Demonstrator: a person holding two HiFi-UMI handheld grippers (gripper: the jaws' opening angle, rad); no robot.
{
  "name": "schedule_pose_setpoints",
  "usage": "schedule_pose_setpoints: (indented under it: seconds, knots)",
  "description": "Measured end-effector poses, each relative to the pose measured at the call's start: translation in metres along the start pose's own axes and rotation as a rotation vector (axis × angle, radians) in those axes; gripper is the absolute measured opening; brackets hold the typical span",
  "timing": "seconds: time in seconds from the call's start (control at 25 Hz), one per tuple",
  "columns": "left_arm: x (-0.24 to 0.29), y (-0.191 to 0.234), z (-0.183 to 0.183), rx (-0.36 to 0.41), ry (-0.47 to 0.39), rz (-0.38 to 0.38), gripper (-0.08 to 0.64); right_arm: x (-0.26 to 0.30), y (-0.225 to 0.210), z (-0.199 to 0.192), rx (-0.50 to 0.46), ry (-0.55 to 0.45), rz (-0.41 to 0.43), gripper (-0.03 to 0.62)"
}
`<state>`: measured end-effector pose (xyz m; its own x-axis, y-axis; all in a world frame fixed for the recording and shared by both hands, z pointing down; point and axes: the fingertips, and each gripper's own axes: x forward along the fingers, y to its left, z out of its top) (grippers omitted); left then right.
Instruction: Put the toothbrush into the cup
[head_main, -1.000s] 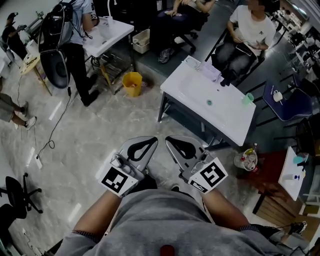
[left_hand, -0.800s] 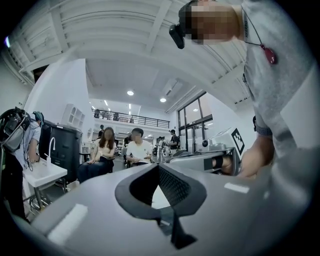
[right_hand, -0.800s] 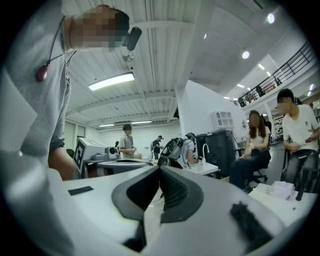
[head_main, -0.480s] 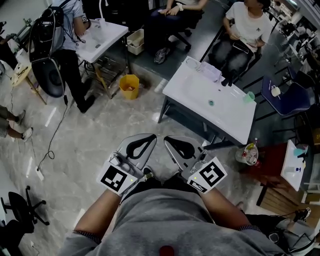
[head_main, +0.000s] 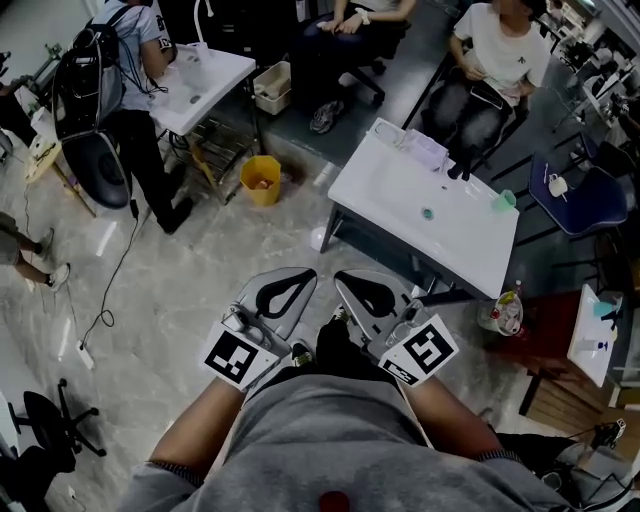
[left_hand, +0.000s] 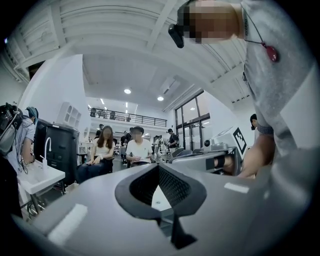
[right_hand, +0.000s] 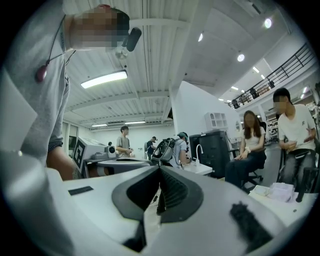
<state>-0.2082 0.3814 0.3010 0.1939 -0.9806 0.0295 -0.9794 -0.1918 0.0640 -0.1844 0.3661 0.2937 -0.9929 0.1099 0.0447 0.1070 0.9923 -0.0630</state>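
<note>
Held level in front of my body, my left gripper (head_main: 308, 273) and right gripper (head_main: 338, 276) sit side by side over the marble floor, both shut with nothing in them. In the left gripper view the left gripper (left_hand: 158, 166) has its jaws closed together; the right gripper (right_hand: 160, 167) looks the same in its own view. Ahead to the right stands a white sink table (head_main: 470, 250) with a black faucet (head_main: 457, 163). A small green cup (head_main: 500, 201) stands near its right edge. I cannot make out a toothbrush from here.
A yellow bucket (head_main: 262, 180) stands on the floor left of the table. A second white sink table (head_main: 205, 75) with a person standing at it is at the upper left. Seated people (head_main: 495, 50) are behind the table, and a blue chair (head_main: 575, 205) and bottles (head_main: 505, 312) to its right.
I have moved forward over the floor; the white sink table now sits slightly lower and nearer in the head view. Both grippers stay shut, side by side.
</note>
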Motion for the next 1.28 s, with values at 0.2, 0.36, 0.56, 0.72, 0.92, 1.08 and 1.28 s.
schedule_pose_setpoints:
  seconds: [0.2,0.36,0.56,0.72,0.92,1.08,1.28]
  knots:
    - [0.028,0.016,0.005,0.024,0.013,-0.007,0.003,0.010,-0.033,0.005,0.006,-0.023,-0.003,0.014]
    - [0.055,0.029,0.007,0.022,0.015,-0.007,0.003,0.015,-0.061,0.005,-0.007,-0.020,-0.004,0.014]
    - [0.096,0.046,0.010,0.023,0.028,-0.024,0.003,0.019,-0.105,0.010,-0.010,-0.023,-0.013,0.014]
    - [0.132,0.058,0.010,0.030,0.045,-0.046,0.003,0.019,-0.139,0.012,-0.001,-0.031,-0.029,0.014]
    - [0.176,0.067,0.010,0.037,0.068,-0.068,0.005,0.016,-0.183,0.014,0.010,-0.035,-0.044,0.014]
    - [0.203,0.069,0.011,0.037,0.075,-0.076,0.005,0.009,-0.209,0.013,0.018,-0.036,-0.049,0.014]
    - [0.232,0.067,0.011,0.048,0.086,-0.092,0.005,-0.001,-0.236,0.012,0.031,-0.045,-0.064,0.014]
